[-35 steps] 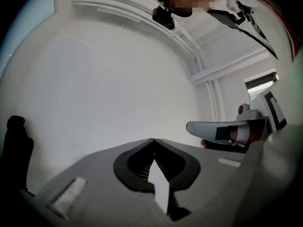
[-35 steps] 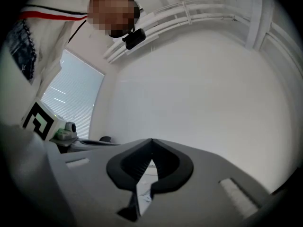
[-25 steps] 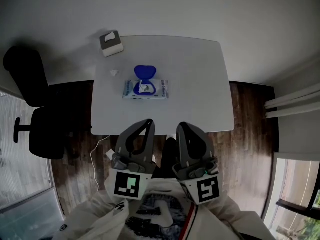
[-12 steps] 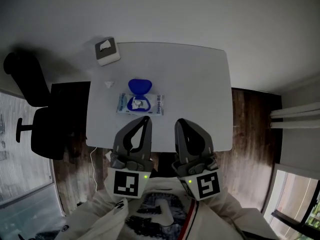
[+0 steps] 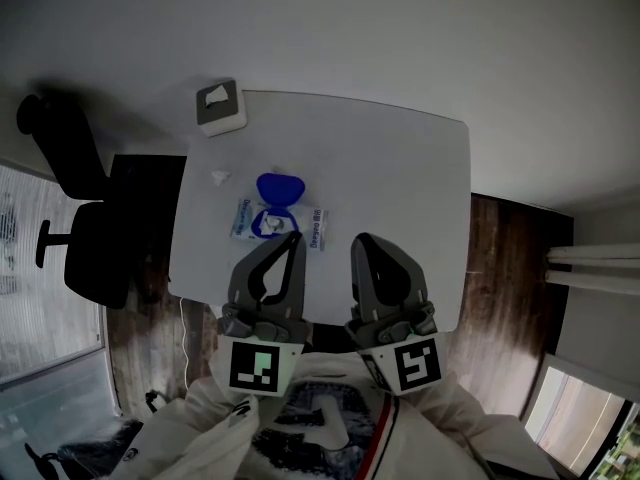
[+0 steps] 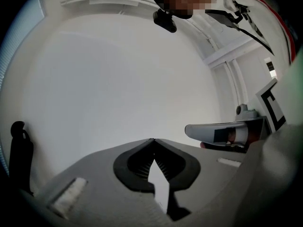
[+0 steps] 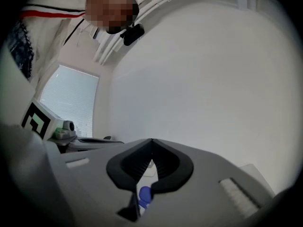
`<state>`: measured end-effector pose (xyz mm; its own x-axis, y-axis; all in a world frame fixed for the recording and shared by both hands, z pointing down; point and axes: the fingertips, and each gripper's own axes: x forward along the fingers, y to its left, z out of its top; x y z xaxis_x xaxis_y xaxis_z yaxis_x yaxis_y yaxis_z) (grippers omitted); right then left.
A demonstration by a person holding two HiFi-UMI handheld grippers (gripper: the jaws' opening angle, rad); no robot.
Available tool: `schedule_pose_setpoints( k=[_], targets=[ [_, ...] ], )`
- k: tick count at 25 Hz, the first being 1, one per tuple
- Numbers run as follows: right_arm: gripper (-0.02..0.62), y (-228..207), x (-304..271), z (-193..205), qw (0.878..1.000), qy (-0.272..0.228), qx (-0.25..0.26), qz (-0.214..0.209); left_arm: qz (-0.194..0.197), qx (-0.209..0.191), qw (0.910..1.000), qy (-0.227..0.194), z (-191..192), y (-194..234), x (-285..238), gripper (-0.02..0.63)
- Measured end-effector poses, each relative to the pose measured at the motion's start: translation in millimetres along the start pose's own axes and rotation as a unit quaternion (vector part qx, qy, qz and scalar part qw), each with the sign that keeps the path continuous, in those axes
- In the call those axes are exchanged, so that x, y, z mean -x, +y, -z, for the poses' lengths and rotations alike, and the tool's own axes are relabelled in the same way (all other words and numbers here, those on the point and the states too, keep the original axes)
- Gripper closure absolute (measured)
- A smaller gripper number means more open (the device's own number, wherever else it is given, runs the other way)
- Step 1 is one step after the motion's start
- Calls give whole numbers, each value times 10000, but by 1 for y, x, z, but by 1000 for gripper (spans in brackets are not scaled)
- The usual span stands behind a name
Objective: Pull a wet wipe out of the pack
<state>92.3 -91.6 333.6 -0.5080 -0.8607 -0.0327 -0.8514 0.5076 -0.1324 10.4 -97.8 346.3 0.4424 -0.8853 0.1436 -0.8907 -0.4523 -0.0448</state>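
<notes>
A wet wipe pack (image 5: pixel 280 222) lies on the white table (image 5: pixel 400 188), left of its middle, with its blue lid (image 5: pixel 279 187) flipped open toward the far side. A bit of white wipe shows in the opening. My left gripper (image 5: pixel 295 236) hovers just on the near side of the pack, its tips met and nothing between them. To its right, over the table's near edge, my right gripper (image 5: pixel 358 240) is likewise shut and empty. In the right gripper view the blue lid (image 7: pixel 144 194) peeks through below the met tips (image 7: pixel 152 140). The left gripper view shows shut tips (image 6: pixel 153 140) against a bare wall.
A grey and white box (image 5: pixel 220 106) stands at the table's far left corner. A small white scrap (image 5: pixel 218 177) lies between it and the pack. A black office chair (image 5: pixel 75 218) stands left of the table on the dark wood floor.
Both grippers have moved forward from in front of the table edge toward the pack. The left gripper's tips are now just short of the pack. Both stayed shut.
</notes>
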Motion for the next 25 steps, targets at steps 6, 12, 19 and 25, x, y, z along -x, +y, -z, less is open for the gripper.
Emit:
schedule_pose_setpoints(
  k=[6, 12, 19, 25],
  targets=[
    [591, -20, -6, 2, 9999, 0, -65, -115, -152, -128, 9998, 98, -1, -4, -14, 603],
    [591, -35, -8, -3, 9994, -99, -231, -247, -310, -252, 9992, 52, -12, -12, -22, 603],
    [591, -34, -14, -5, 9984, -139, -417, -357, -306, -394, 9987, 134, -13, -16, -28, 603],
    [591, -28, -26, -8, 9987, -72, -387, -330, -258, -500, 9982, -230, -27, -4, -27, 602]
  ],
)
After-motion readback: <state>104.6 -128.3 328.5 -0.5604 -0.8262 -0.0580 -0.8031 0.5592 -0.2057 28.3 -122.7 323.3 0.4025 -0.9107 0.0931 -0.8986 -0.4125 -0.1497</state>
